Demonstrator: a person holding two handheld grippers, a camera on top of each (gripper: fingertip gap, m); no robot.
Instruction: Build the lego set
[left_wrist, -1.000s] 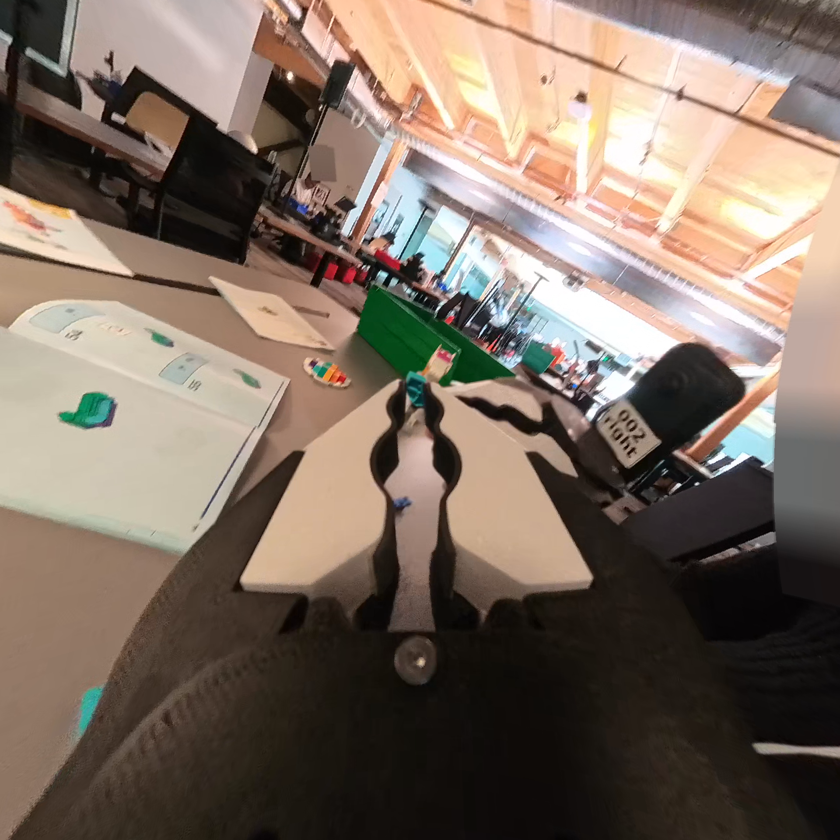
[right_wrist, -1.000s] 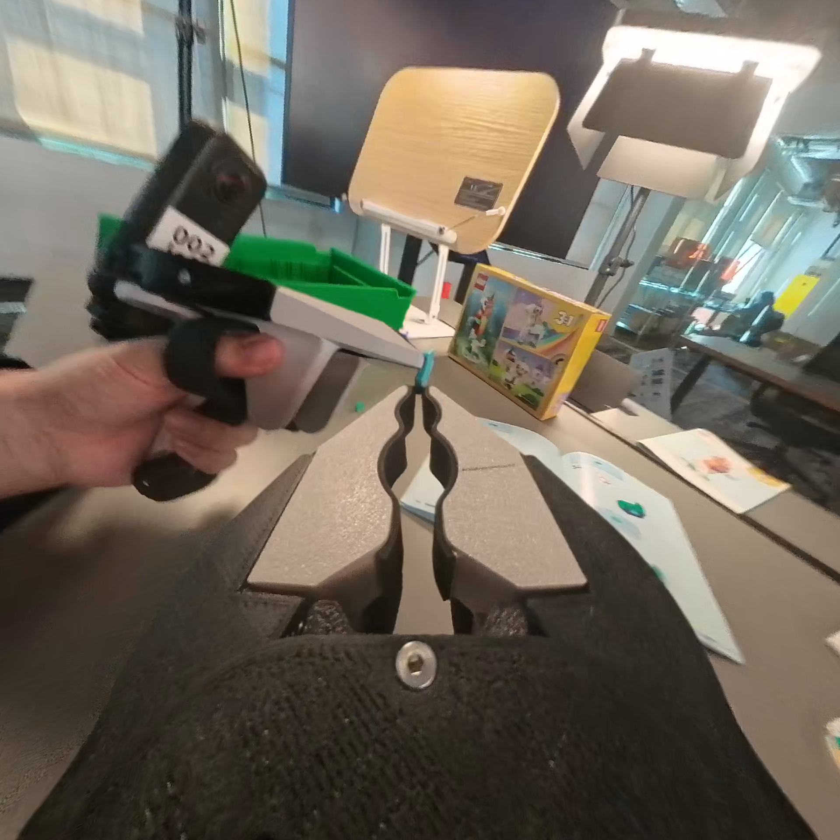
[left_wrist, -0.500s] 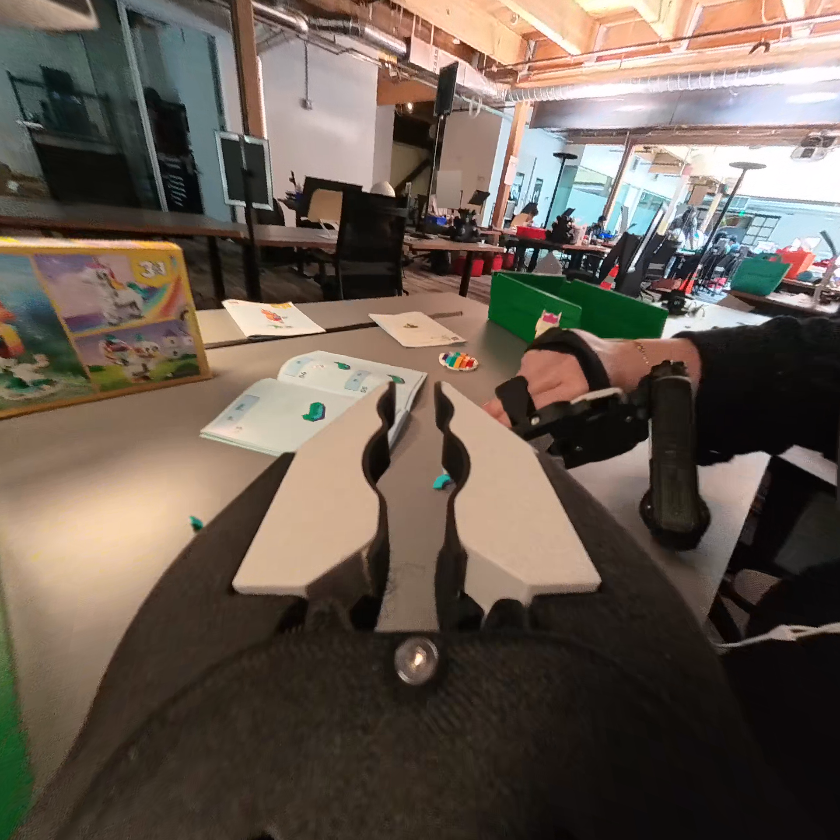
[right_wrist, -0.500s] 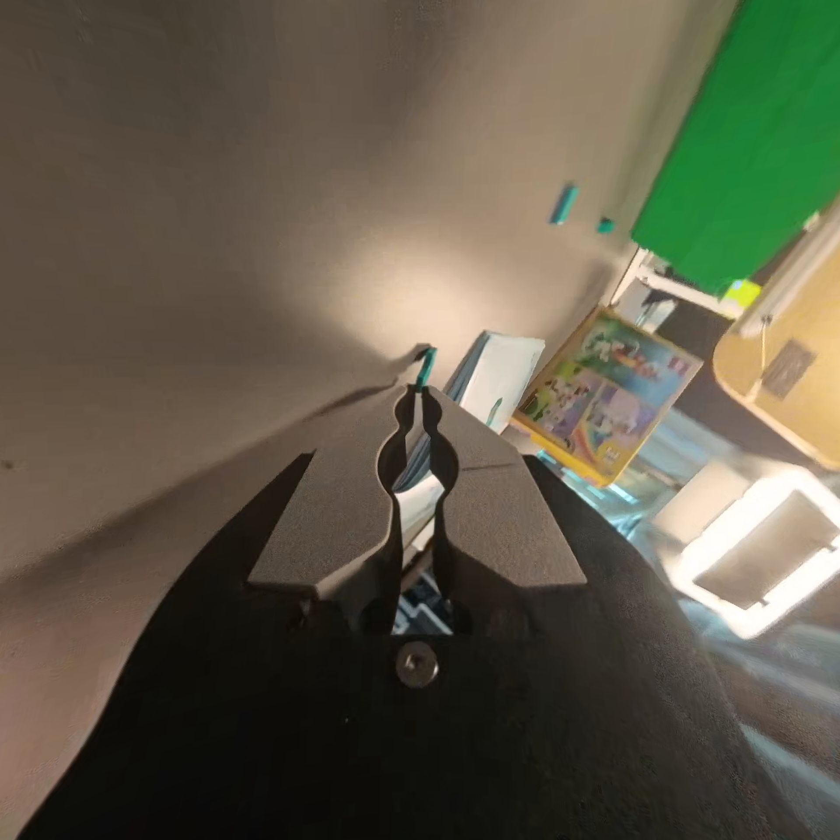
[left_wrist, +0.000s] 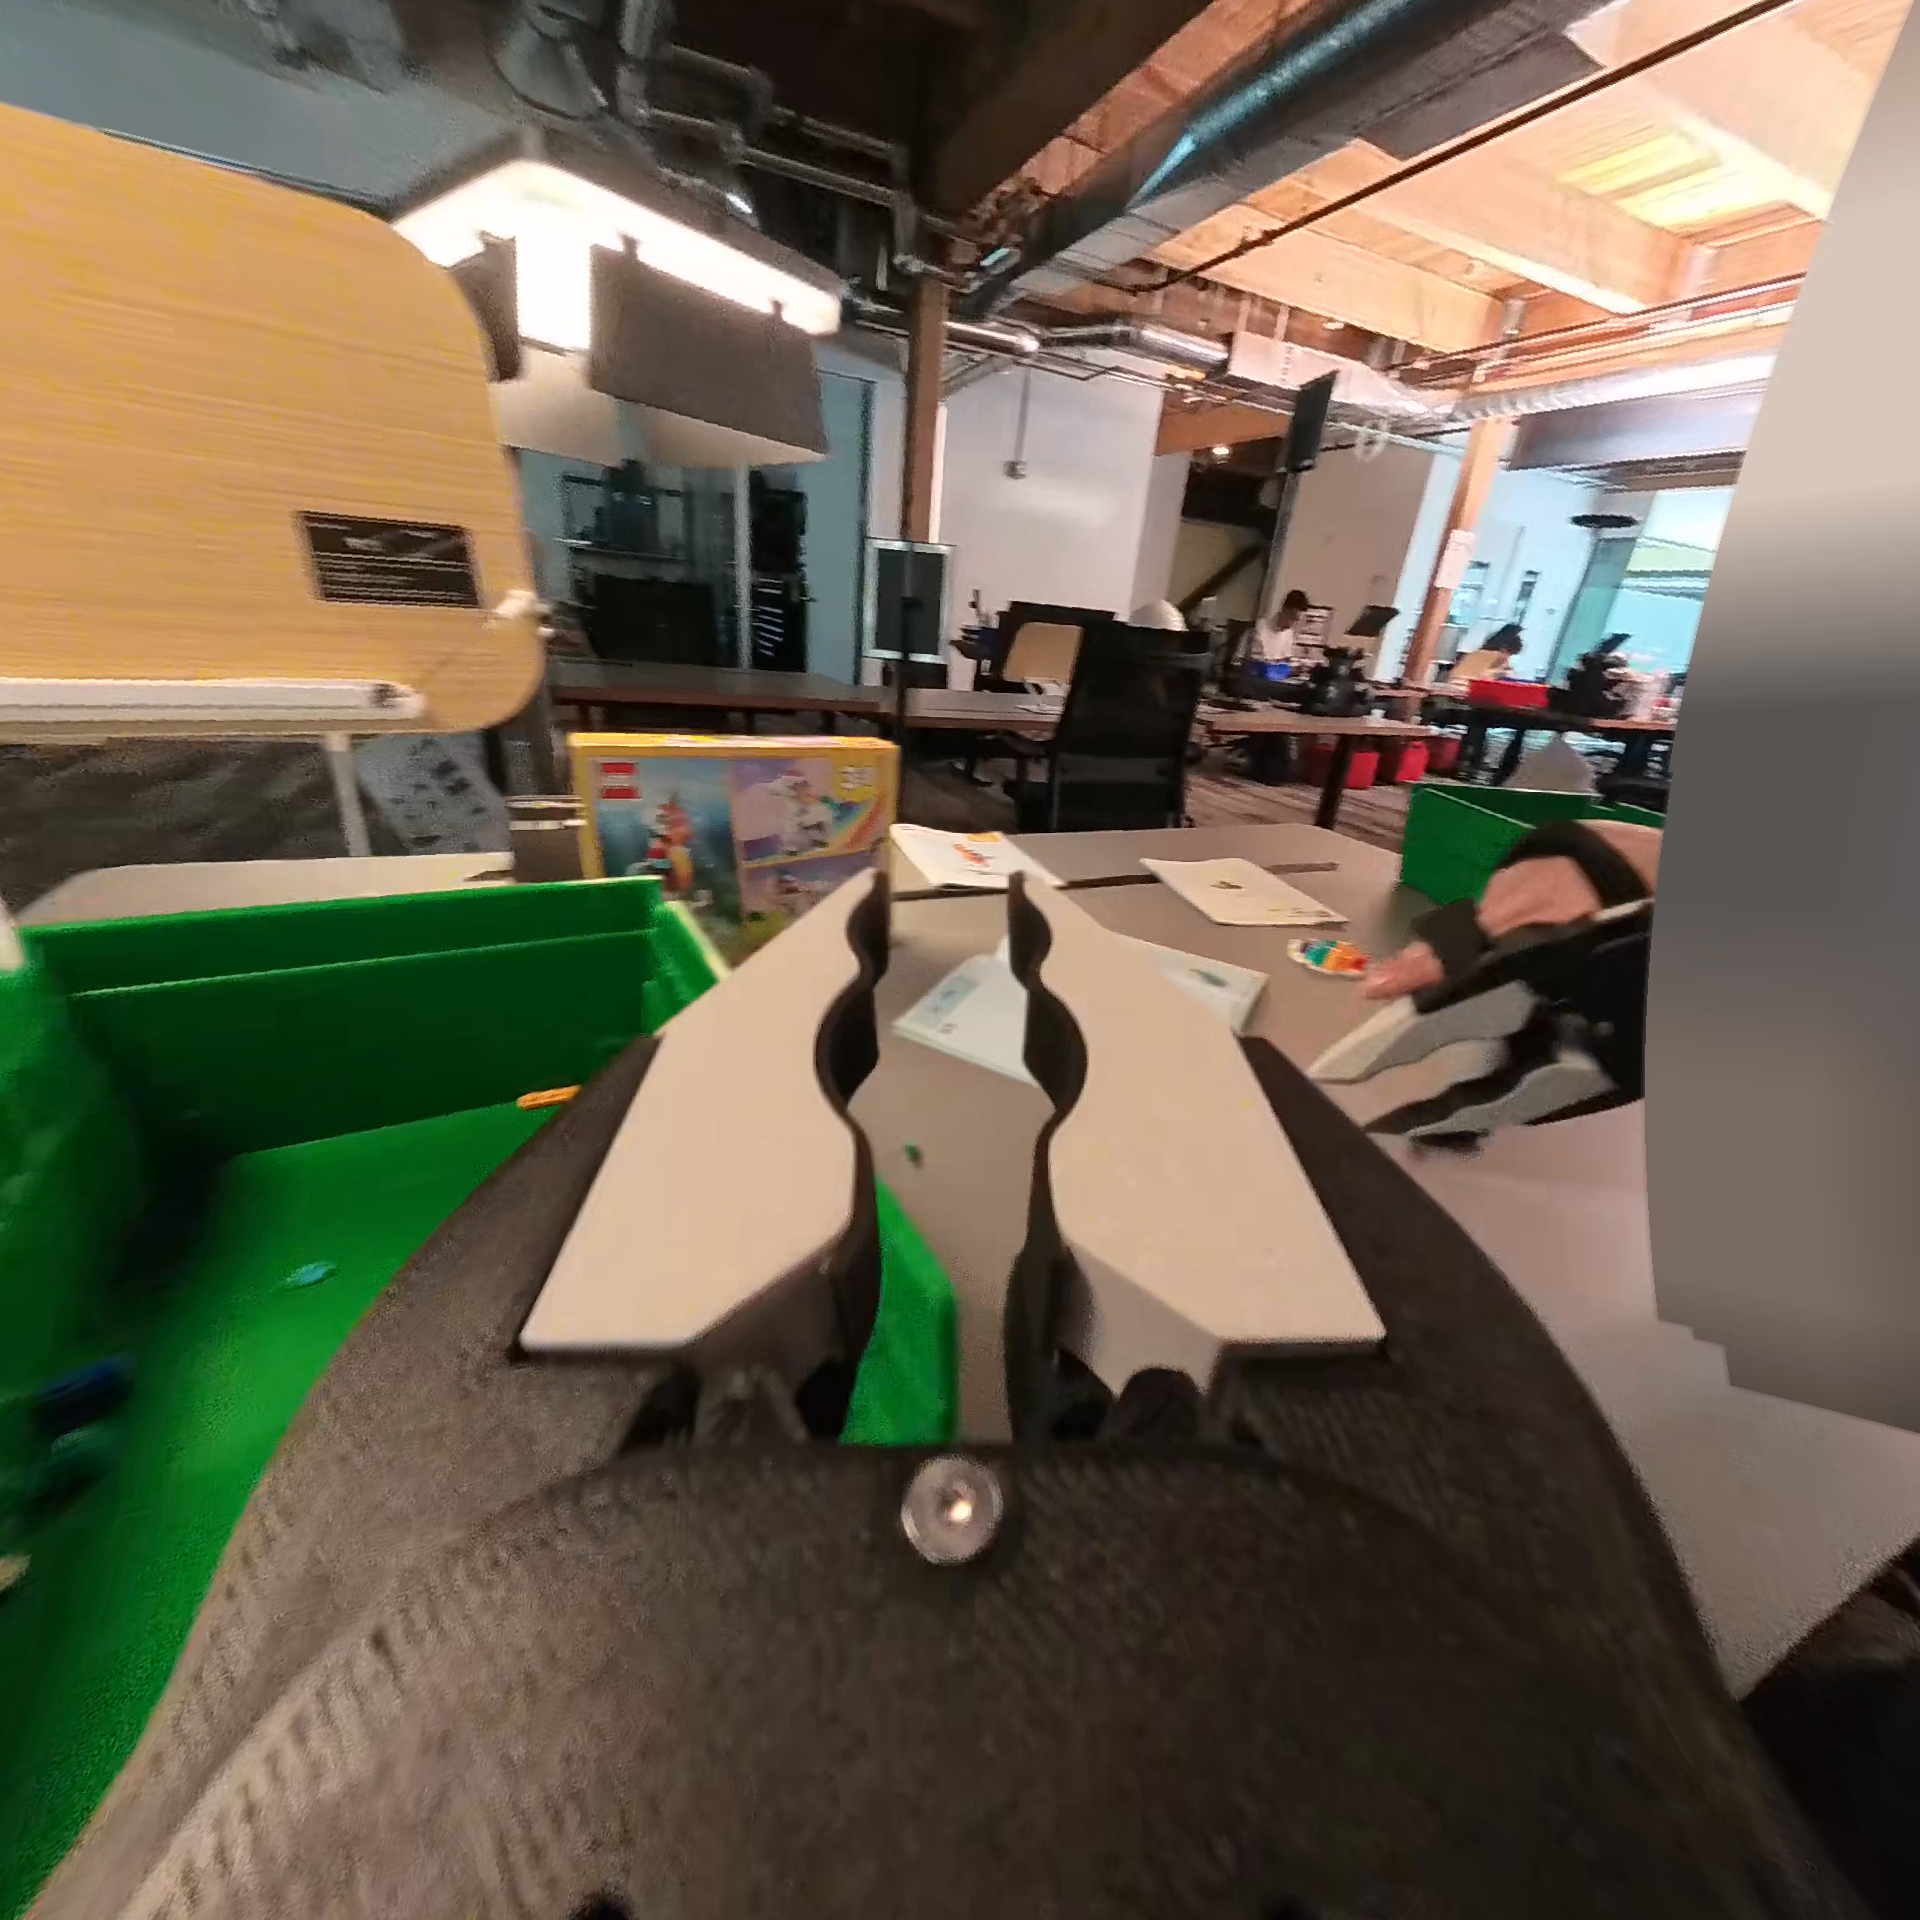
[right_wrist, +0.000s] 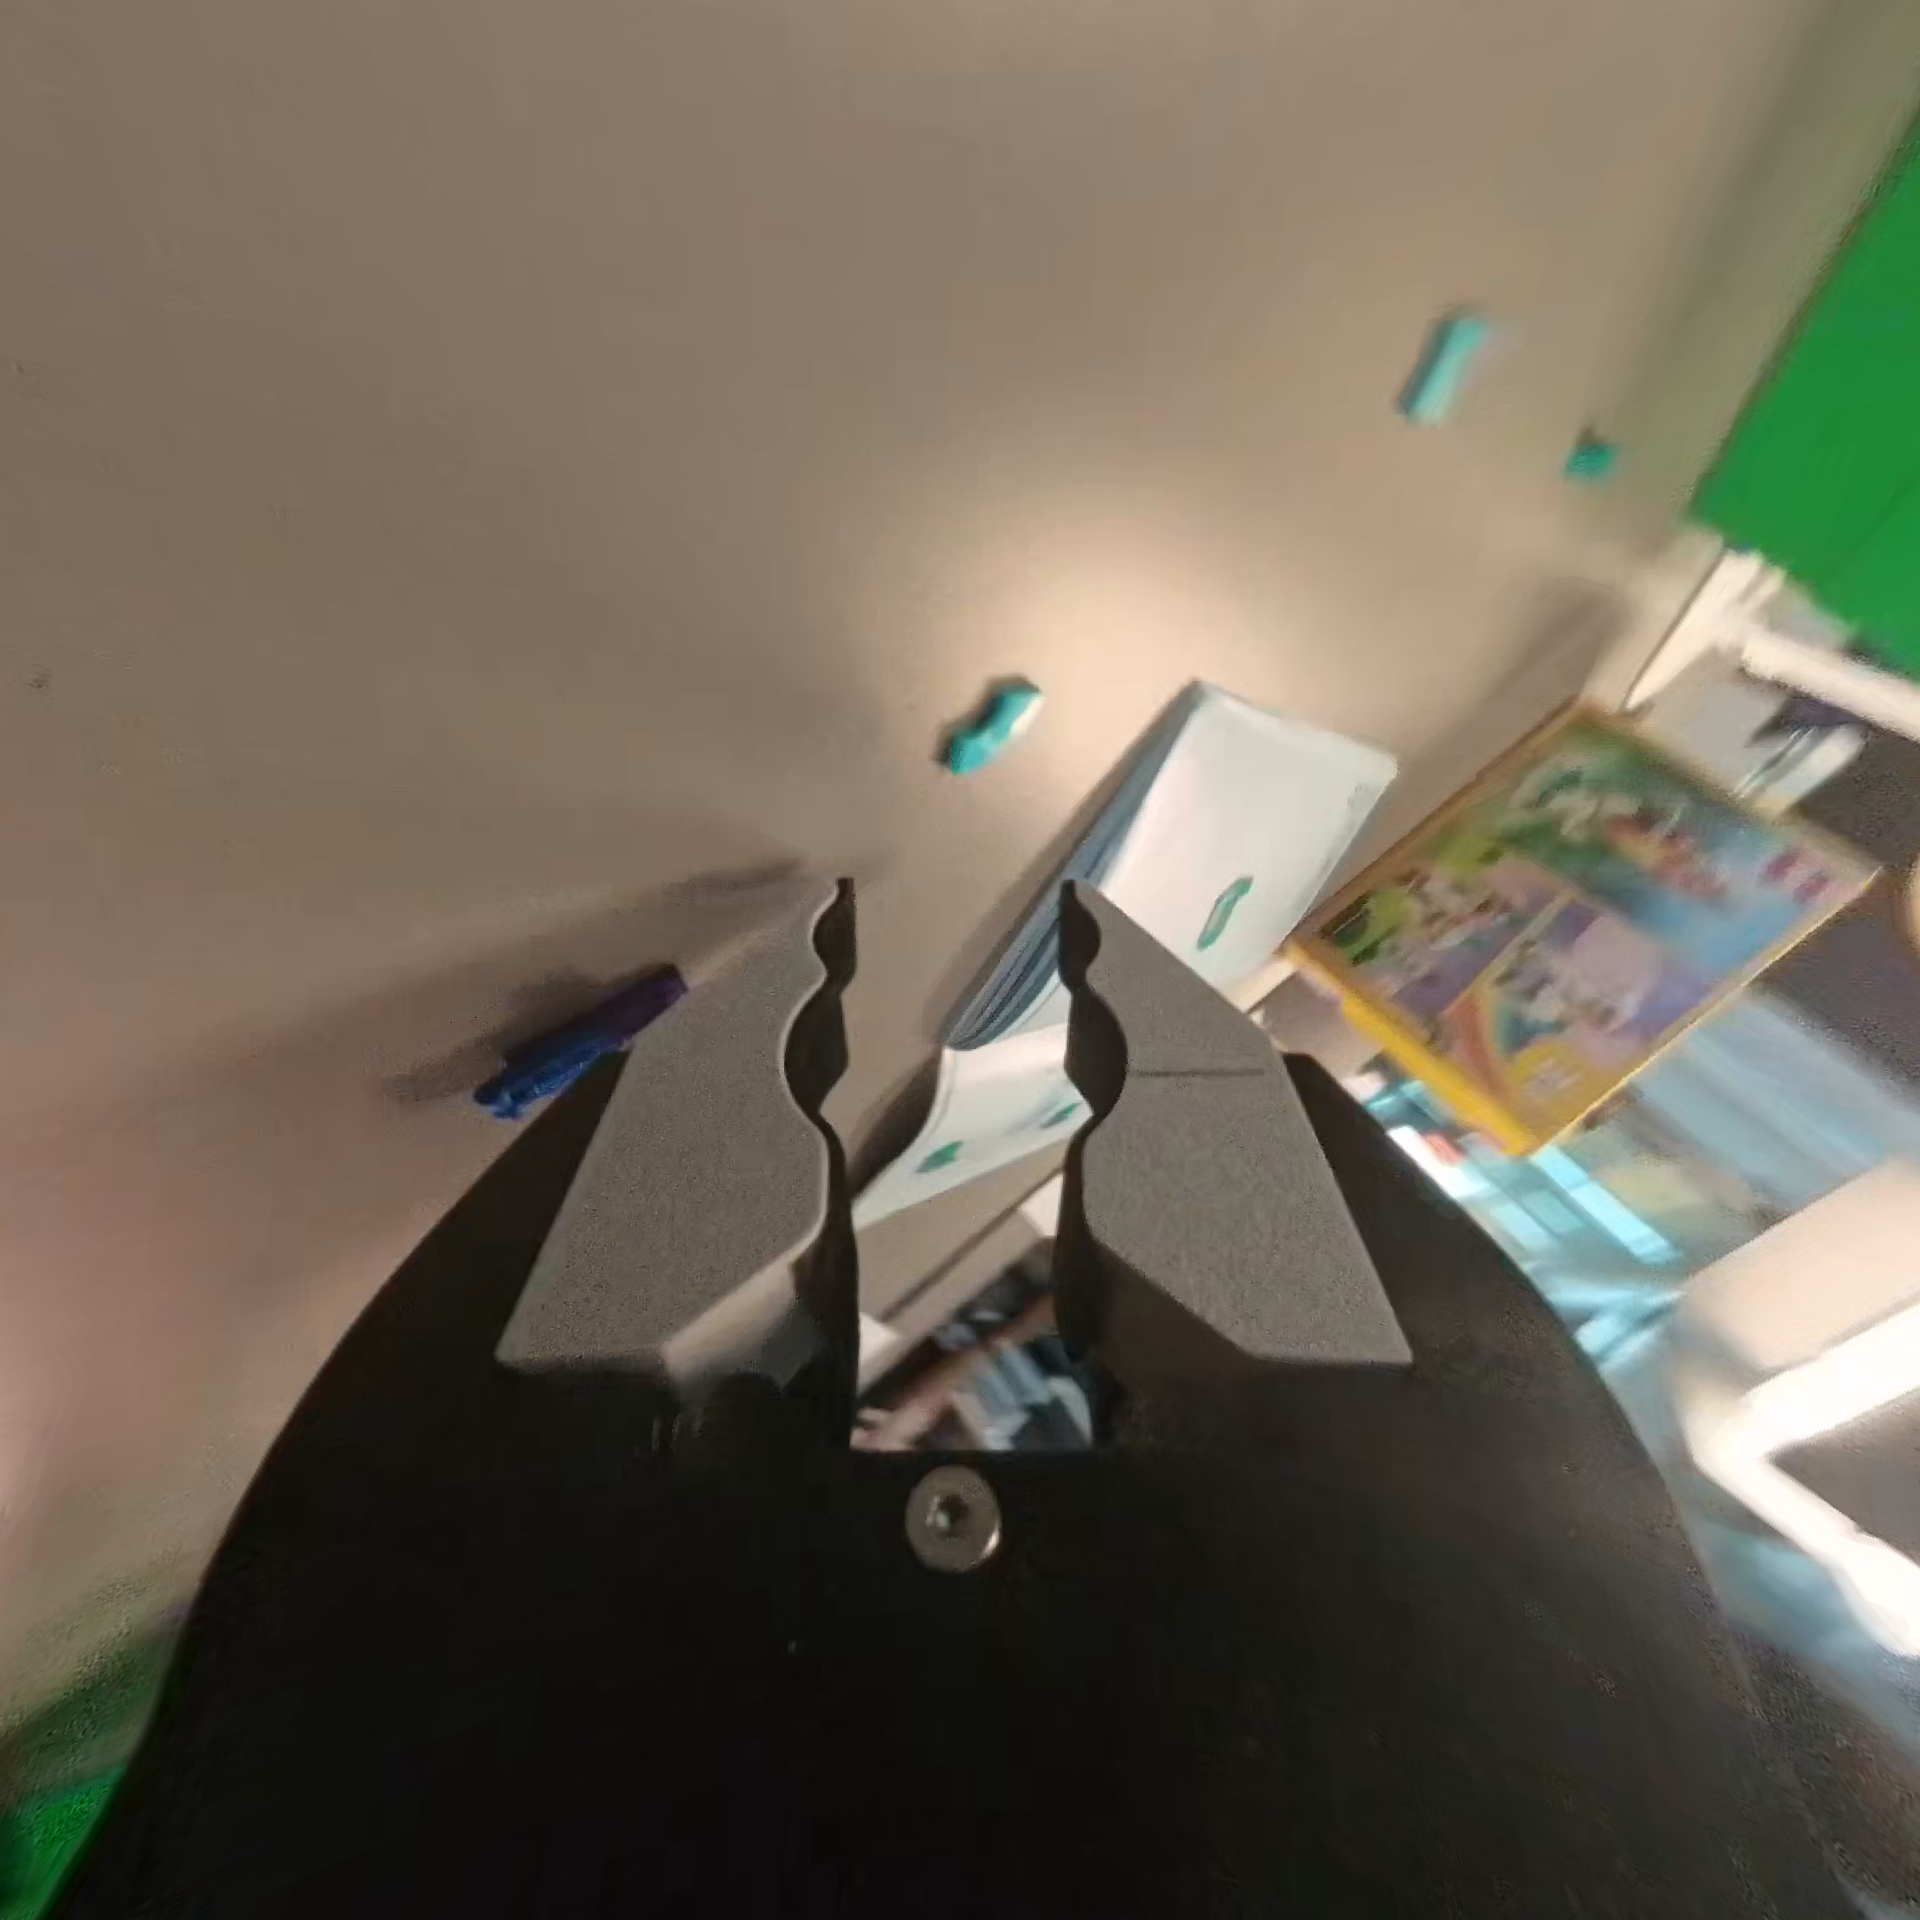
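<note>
On the counter (right_wrist: 520, 416), just ahead of the right gripper (right_wrist: 956, 888), has set down the small teal piece (right_wrist: 989, 724) that was pinched at those very tips half a second ago. Now stands with jaws spread to a moderate gap, gripping nothing, tilted low toward the grey top. Passes close by a blue-and-purple piece (right_wrist: 582, 1044) just beside one finger, with two more teal bits (right_wrist: 1442, 369) lying well apart, farther up the counter. Too blurred to say whether the released teal piece is a single brick or two already joined; possibly the pair worked on a second ago, when both grippers met tip to tip in the air.

Meanwhile, has swung the left gripper (left_wrist: 945, 883) off to the left, away from its square-on look at the open instruction booklet (left_wrist: 966, 1008) half a second back. Hangs now partly over the floor of the green bin (left_wrist: 343, 997), with the lego box (left_wrist: 738, 821) beyond it. Keeps those jaws narrowly parted and empty, much as before.

Reads as one small step closed: teal piece parked on the counter, both grippers freed. Points, most likely, to fetching a fresh brick from the bin, where a few smeared scraps of colour lie. Leaves nearly all of the build still to do, judging by the handful of loose pieces in sight
</note>
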